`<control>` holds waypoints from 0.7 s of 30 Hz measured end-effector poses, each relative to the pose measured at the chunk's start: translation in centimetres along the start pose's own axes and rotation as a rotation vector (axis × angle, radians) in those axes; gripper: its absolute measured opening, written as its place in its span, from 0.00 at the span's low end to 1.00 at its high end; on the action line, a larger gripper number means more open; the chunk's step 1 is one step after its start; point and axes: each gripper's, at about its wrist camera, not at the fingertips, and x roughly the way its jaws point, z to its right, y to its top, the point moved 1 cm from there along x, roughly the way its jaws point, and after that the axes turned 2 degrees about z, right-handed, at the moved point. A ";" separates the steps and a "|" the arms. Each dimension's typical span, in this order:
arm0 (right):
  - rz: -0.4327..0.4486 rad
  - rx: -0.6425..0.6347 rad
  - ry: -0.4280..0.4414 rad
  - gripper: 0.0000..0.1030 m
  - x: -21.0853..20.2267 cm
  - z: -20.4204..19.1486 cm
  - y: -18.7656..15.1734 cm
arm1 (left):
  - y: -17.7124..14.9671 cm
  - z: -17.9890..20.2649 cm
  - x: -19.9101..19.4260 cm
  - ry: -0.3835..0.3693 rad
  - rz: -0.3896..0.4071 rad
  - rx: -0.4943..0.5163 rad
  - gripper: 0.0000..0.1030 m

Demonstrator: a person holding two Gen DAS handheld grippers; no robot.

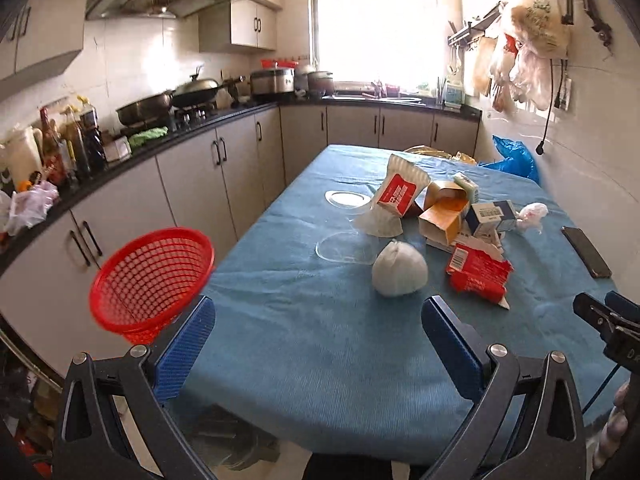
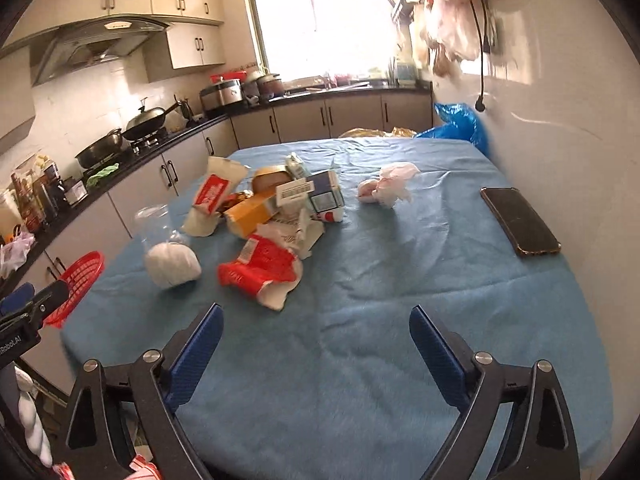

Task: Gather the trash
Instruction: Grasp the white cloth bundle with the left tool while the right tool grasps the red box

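Trash lies in a heap on the blue-clothed table (image 1: 288, 304): a white wad (image 1: 399, 274), a torn red wrapper (image 1: 478, 272), an orange carton (image 1: 444, 216), a red-and-white packet (image 1: 400, 192) and a crumpled tissue (image 2: 390, 186). My left gripper (image 1: 320, 344) is open over the table's near edge, with nothing between its fingers. A red mesh basket (image 1: 152, 280) hangs tilted just outside its left finger, off the table's side; what bears it is hidden. My right gripper (image 2: 316, 344) is also open and empty, short of the red wrapper (image 2: 260, 268).
A black phone (image 2: 520, 220) lies by the right wall. Clear plastic lids (image 1: 346, 248) sit left of the heap. A kitchen counter (image 1: 120, 168) with pans and bottles runs along the left. A blue bag (image 2: 460, 124) stands behind the table's far corner.
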 end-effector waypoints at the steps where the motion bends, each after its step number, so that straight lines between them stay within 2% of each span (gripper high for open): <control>1: 0.006 -0.005 0.000 0.91 -0.6 -0.3 -0.4 | -0.2 0.0 -0.6 0.003 0.007 0.004 1.00; 8: 0.030 -0.034 0.003 0.91 -3.3 -0.8 -1.6 | -2.0 -0.2 -3.4 0.019 0.013 0.030 1.00; 21: 0.066 -0.043 0.032 0.89 -6.2 -1.0 -1.9 | -3.3 -0.8 -4.7 0.054 0.000 0.044 1.00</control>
